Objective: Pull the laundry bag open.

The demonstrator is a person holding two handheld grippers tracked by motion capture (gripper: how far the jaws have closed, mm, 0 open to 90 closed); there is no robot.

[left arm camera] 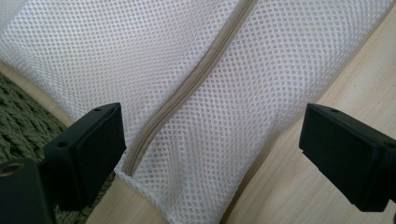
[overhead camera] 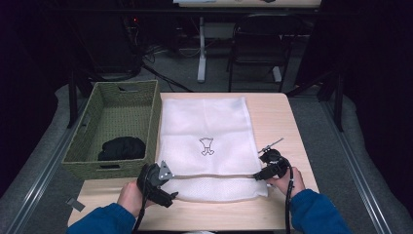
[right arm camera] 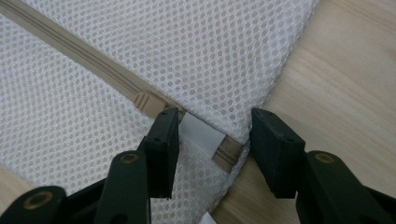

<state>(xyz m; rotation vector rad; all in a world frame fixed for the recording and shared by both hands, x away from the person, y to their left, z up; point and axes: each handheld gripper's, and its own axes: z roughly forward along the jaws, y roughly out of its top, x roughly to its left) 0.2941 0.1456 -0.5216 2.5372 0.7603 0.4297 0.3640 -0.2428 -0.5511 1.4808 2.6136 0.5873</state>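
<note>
One white mesh laundry bag (overhead camera: pixel 204 146) lies flat at the centre of the high view, its long axis running from the bottom edge toward the top, with one beige zipper (overhead camera: pixel 214 176) crossing it left to right near the bottom. One woven basket (overhead camera: pixel 92 126) holding one dark cloth (overhead camera: pixel 122 147) stands at the left. The left gripper (overhead camera: pixel 168 184) hovers wide open over the zipper's left end, while the right gripper (right arm camera: pixel 212 133) stands part-open around the zipper's other end beside the single slider (right arm camera: pixel 145 102), not pressing on it.
</note>
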